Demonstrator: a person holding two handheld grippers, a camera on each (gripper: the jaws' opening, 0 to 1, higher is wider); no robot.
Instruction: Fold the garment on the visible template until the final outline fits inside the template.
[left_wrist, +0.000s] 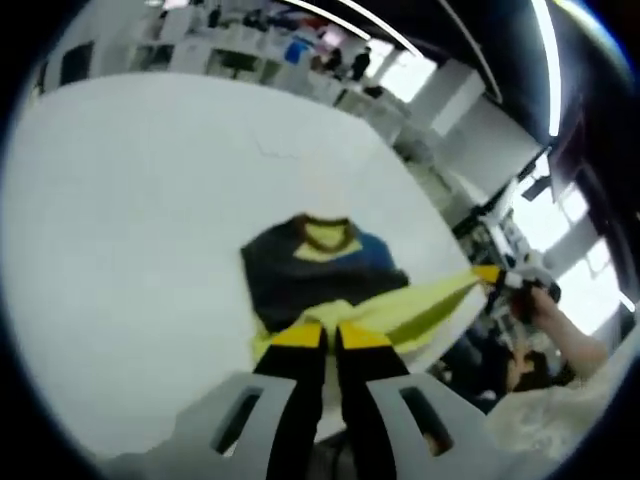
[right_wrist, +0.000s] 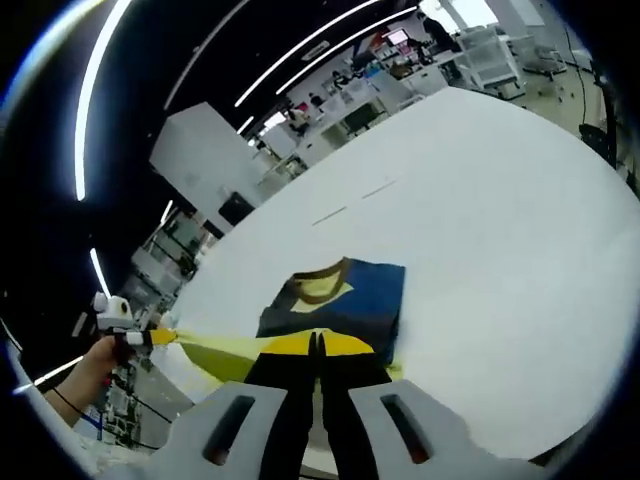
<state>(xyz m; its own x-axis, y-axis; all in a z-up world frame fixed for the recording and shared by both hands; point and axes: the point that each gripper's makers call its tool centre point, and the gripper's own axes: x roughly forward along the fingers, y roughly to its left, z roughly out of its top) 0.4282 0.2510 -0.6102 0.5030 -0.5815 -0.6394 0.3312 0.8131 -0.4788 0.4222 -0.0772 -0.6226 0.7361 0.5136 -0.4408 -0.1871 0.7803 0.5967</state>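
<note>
My left tool (left_wrist: 331, 336) is clamped on the yellow-green hem of the garment (left_wrist: 310, 275), jaws pressed together over the cloth at 6 o'clock in the left gripper view. My right tool (right_wrist: 316, 345) is pinched shut on the same hem a little way along; from the left gripper view it shows at 3 o'clock, pulling the cloth into a taut point. The garment lies near the close edge of the white desk (left_wrist: 130, 200), navy body spread flat, yellow collar at 12 o'clock from my jaws. I cannot make out the template outline under it.

I judge I am mid-fold, hem lifted. To do it well I should carry both tools toward the collar at equal height and pace, keep the hem stretched between them so no crease forms, and lay it square.
</note>
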